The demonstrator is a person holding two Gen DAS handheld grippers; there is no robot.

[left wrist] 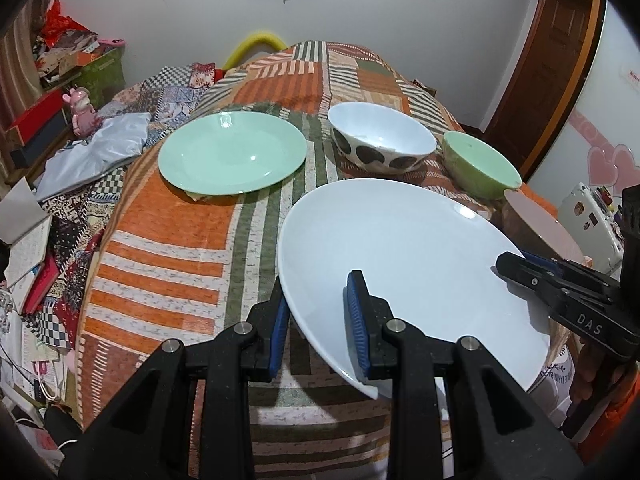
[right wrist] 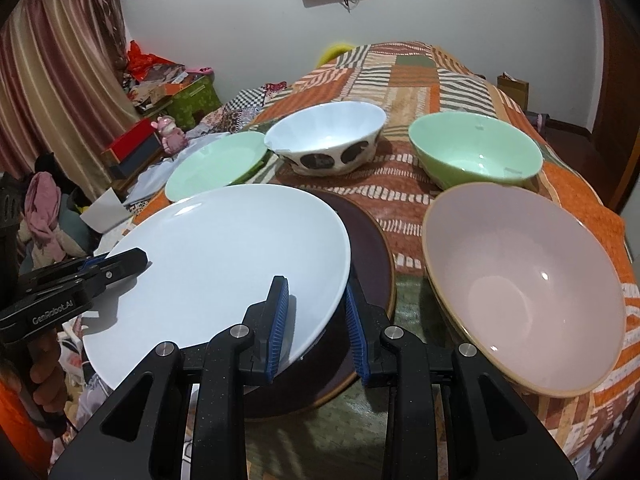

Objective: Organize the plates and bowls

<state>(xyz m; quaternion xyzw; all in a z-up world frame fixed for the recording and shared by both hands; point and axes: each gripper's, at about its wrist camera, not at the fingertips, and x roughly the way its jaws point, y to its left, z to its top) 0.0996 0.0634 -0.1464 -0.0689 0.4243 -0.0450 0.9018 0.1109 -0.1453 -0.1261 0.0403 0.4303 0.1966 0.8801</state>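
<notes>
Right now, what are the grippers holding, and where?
Both hold the white plate by its rim: left gripper at the left edge, right gripper at the right edge.

White plate (right wrist: 224, 264) tilted above dark plate (right wrist: 372, 256); bowls behind.

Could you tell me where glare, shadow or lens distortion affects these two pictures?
Left wrist view: small highlights on the white plate and green plate; the fisheye bends the table edge, corners vignetted black. Right wrist view: bright spots in the pink bowl; the left gripper casts a soft shadow on the white plate; everything reasonably sharp.
</notes>
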